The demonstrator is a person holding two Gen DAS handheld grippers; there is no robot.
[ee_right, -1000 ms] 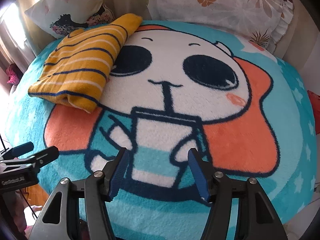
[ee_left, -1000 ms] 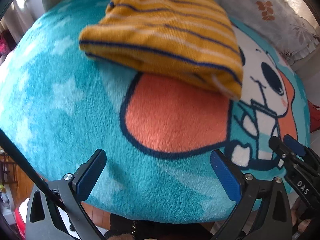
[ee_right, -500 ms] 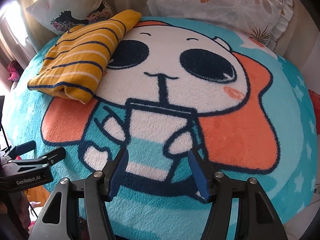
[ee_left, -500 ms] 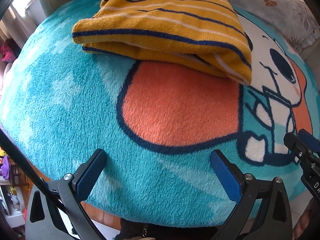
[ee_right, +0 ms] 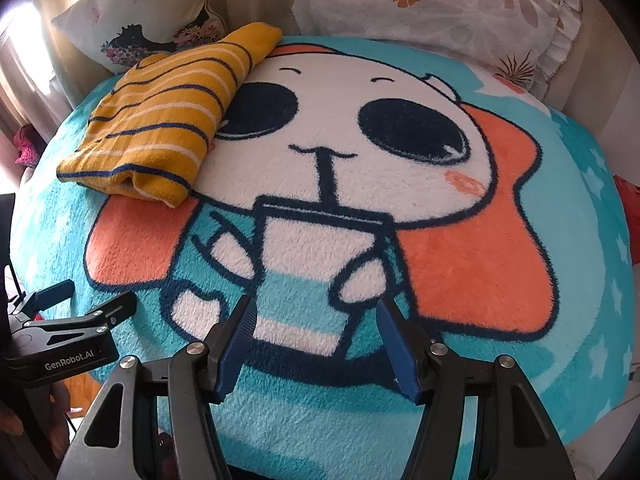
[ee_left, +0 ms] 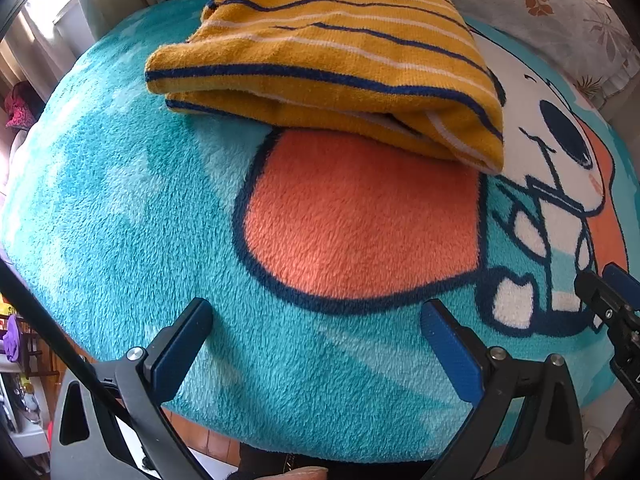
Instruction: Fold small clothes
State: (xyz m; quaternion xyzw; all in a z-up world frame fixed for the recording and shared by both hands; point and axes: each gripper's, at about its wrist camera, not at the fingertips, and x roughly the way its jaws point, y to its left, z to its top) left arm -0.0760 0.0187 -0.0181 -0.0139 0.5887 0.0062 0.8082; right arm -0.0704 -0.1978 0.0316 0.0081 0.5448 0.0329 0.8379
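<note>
Yellow knit with navy and white stripes: a folded top (ee_left: 332,68), lying flat on a fleecy turquoise blanket (ee_left: 120,208) printed with a cartoon animal. Seen from the right wrist, resting at the far left of the blanket (ee_right: 592,240), one edge over the animal's white face, near edge touching the orange patch (ee_right: 132,240). Layers stacked, open fold edges facing the near side. Floral pillows (ee_right: 440,4) propped behind the blanket, the top (ee_right: 168,116) just beside one of them.

Left claw (ee_left: 316,324) hovering low over bare turquoise fleece in front of the orange patch (ee_left: 360,220), blue pads spread wide, nothing between them, well apart from the top. Right claw (ee_right: 316,336) poised over the drawn cup, pads parted at a middling width, empty too. Each claw visible at the edge of the other's view, side by side along the near rim of the blanket.
</note>
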